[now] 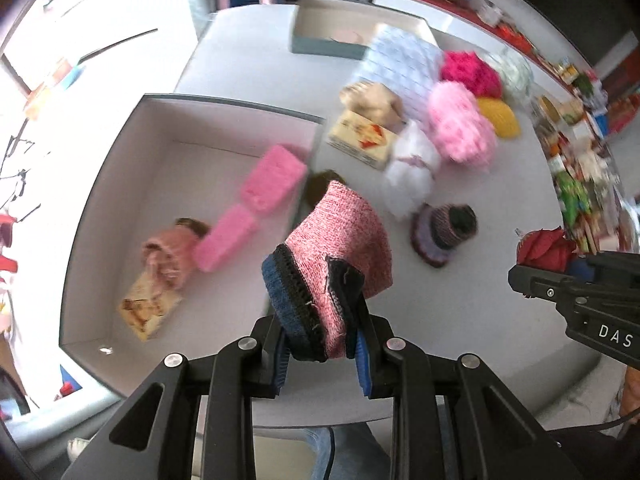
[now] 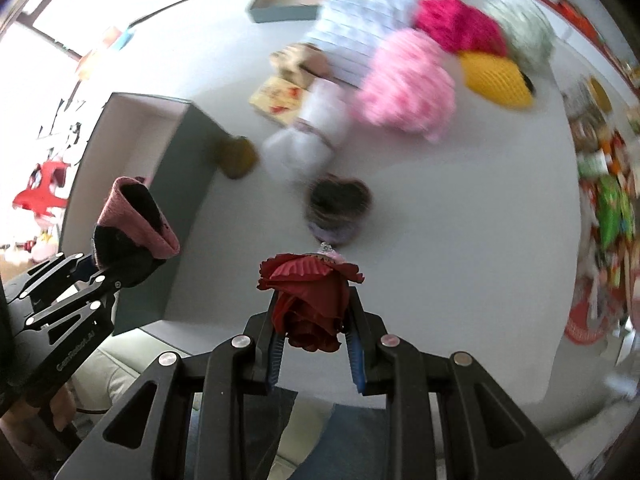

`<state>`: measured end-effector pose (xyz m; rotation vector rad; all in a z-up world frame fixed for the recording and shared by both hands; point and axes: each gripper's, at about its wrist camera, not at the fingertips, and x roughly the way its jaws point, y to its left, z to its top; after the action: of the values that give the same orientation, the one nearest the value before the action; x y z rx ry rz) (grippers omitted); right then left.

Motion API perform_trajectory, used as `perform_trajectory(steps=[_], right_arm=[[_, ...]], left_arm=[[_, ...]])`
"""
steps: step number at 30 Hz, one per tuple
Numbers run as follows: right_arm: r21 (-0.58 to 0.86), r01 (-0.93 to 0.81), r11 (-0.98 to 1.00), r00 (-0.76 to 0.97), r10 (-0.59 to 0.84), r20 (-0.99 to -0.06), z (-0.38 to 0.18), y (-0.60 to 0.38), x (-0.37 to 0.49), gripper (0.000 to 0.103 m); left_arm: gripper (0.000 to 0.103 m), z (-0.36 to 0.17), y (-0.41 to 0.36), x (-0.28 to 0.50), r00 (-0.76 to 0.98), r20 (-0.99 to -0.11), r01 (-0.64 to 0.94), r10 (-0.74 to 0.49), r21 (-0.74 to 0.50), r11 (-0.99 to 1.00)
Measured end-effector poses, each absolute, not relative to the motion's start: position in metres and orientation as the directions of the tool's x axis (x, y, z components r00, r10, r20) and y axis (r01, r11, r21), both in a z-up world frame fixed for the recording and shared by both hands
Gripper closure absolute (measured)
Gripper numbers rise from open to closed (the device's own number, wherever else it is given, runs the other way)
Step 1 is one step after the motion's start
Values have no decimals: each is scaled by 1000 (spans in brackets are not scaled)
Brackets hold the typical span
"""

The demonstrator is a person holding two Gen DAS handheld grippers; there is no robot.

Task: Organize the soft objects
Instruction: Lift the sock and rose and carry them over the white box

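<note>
Gripping a pink knitted sock with dark blue cuff (image 1: 340,248), left gripper (image 1: 322,354) jaws closed on it, held above the edge of a large white open box (image 1: 120,168). Right gripper (image 2: 314,340): jaws clamped on a dark red fabric rose (image 2: 310,300), over the white table (image 2: 460,220).
</note>
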<state>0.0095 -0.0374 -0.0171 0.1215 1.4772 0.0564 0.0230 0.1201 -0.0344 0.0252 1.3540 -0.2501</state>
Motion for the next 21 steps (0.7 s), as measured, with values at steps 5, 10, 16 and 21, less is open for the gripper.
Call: perform_trajectory(steps=[5, 10, 16, 21], right_arm=[[109, -50, 993, 105, 113, -988, -10, -4, 27, 73], [102, -122, 987, 111, 116, -987, -5, 27, 42, 73], [102, -203, 974, 116, 128, -985, -2, 65, 56, 73], [107, -258, 960, 118, 141, -983, 1, 91, 67, 73]], left_arm=[[75, -28, 148, 27, 228, -962, 124, -151, -125, 984], [75, -24, 174, 28, 252, -958, 63, -135, -123, 990], [75, -21, 212, 25, 277, -955, -32, -109, -122, 992], [75, -22, 235, 23, 283, -956, -87, -82, -110, 990]])
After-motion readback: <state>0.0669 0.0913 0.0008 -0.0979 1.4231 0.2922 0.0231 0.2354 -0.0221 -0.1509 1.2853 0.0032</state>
